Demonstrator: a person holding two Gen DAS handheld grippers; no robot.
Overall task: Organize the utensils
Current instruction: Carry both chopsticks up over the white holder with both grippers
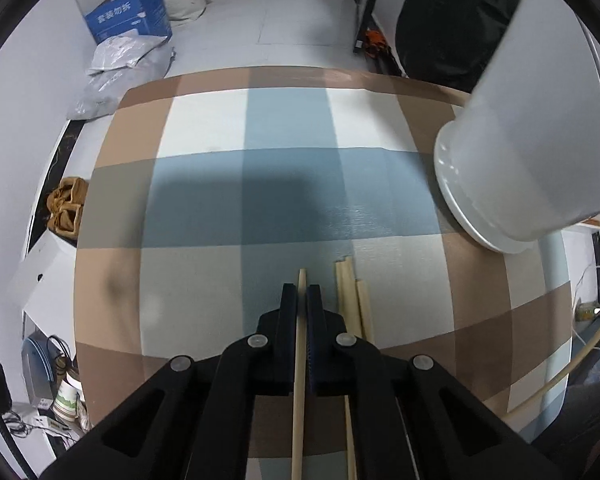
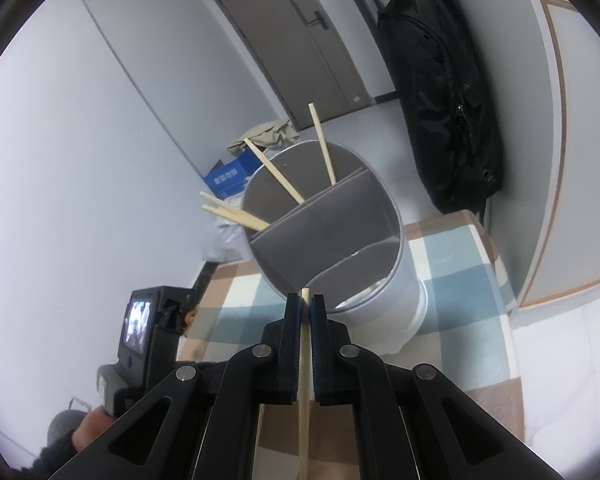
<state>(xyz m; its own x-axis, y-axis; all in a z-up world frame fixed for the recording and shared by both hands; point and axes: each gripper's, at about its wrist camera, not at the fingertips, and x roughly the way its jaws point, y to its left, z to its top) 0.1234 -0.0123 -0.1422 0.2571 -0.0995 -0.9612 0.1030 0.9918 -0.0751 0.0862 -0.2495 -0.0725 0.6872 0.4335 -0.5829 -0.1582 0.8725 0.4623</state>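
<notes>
Two grippers are each clamping a single chopstick lengthwise between closed jaws. The right gripper [image 2: 305, 312] is holding its chopstick [image 2: 304, 380] with the tip pointing at the near rim of the divided grey holder [image 2: 380, 280], which is standing just ahead and slightly right; that hand is sitting nearer the holder. Four chopsticks [image 2: 278, 178] are already leaning in its far compartment. The left gripper [image 1: 301, 300] is aiming steeply down, gripping another chopstick [image 1: 299, 380], with loose chopsticks [image 1: 352, 300] lying parallel just beside it, probably two or three. Everything is resting on a checked tablecloth [image 1: 204, 200] in a pale-walled room with a grey door [image 2: 300, 40].
</notes>
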